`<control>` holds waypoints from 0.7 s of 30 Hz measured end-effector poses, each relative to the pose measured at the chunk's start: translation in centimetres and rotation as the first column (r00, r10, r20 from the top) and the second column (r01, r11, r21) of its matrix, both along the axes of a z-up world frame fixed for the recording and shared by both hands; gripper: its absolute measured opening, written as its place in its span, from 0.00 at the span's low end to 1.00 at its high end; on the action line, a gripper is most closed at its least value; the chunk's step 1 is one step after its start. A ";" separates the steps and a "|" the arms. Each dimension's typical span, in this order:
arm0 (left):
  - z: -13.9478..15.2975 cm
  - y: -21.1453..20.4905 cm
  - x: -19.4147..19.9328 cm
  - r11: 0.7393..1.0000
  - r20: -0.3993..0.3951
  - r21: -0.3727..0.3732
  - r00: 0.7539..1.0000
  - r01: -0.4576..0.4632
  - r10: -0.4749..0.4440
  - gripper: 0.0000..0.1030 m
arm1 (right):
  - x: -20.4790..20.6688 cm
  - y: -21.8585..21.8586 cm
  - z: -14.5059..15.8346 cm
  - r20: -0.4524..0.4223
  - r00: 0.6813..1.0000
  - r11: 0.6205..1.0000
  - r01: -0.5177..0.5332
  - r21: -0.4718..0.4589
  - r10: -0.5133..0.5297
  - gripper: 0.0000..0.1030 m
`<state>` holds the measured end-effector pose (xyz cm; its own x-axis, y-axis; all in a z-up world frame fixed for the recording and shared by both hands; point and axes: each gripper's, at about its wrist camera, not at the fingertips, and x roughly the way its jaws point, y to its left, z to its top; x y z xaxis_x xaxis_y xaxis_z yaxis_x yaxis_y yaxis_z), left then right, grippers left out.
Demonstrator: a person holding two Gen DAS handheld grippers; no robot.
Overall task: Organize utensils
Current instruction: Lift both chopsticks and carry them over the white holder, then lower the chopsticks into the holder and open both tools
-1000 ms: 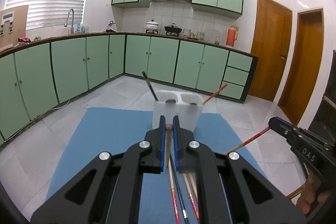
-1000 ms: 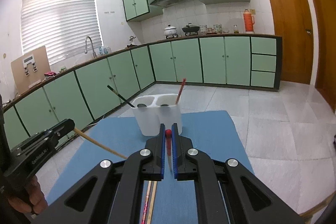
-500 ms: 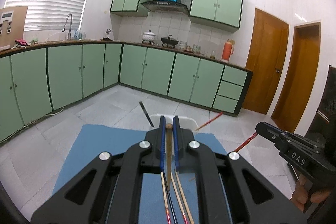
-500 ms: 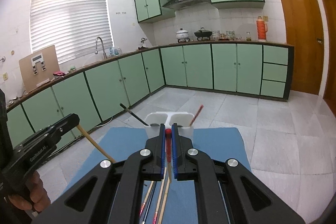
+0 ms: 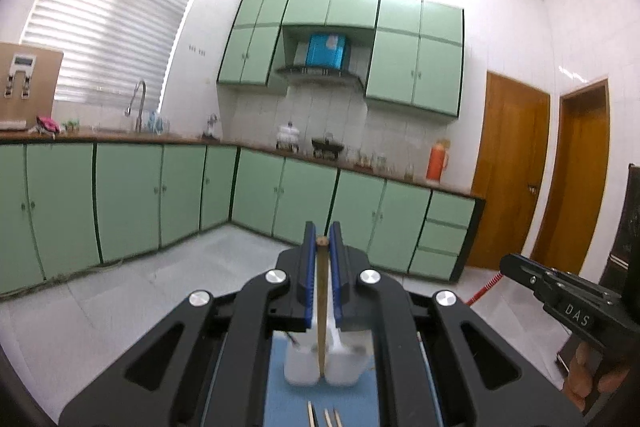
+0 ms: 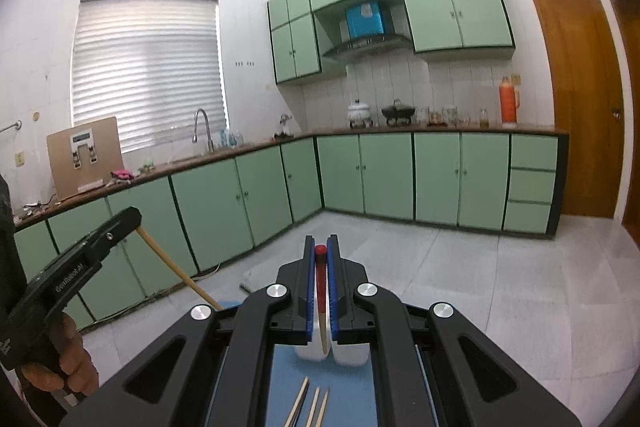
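My left gripper (image 5: 322, 241) is shut on a plain wooden chopstick (image 5: 321, 307) that hangs down between its blue pads. My right gripper (image 6: 320, 251) is shut on a red-topped chopstick (image 6: 320, 283) hanging the same way. Far below both, a white two-cup utensil holder (image 5: 320, 363) (image 6: 344, 355) stands on a blue mat (image 6: 280, 363). Several chopstick tips (image 6: 312, 405) (image 5: 326, 417) lie on the mat in front of the holder. Each gripper shows in the other's view: the right one (image 5: 510, 269) with its red chopstick at right, the left one (image 6: 132, 219) with its wooden chopstick at left.
Green cabinets run under a brown counter (image 6: 360, 131) with a sink tap, pots and an orange flask (image 6: 509, 99). Grey tiled floor surrounds the mat. Wooden doors (image 5: 508, 171) stand at right. A hand (image 6: 60, 363) grips the left tool.
Both grippers have risen well above the mat with their chopsticks still clamped. The holder and loose chopsticks dropped toward the bottom of both views, and the cameras tilted up.
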<state>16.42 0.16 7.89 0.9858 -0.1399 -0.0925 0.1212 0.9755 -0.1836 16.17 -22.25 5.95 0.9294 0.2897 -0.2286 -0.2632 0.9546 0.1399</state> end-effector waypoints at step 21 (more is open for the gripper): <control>-2.0 -3.6 16.2 0.998 -0.009 0.063 1.000 -0.015 0.015 0.06 | 13.6 0.5 -2.9 -0.048 0.997 0.997 0.064 -0.030 -0.066 0.05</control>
<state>32.63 -3.42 5.93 0.9869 -0.1185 -0.1096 0.1049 0.9869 -0.1226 29.72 -21.73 3.07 0.9335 0.2218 -0.2819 -0.1939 0.9732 0.1235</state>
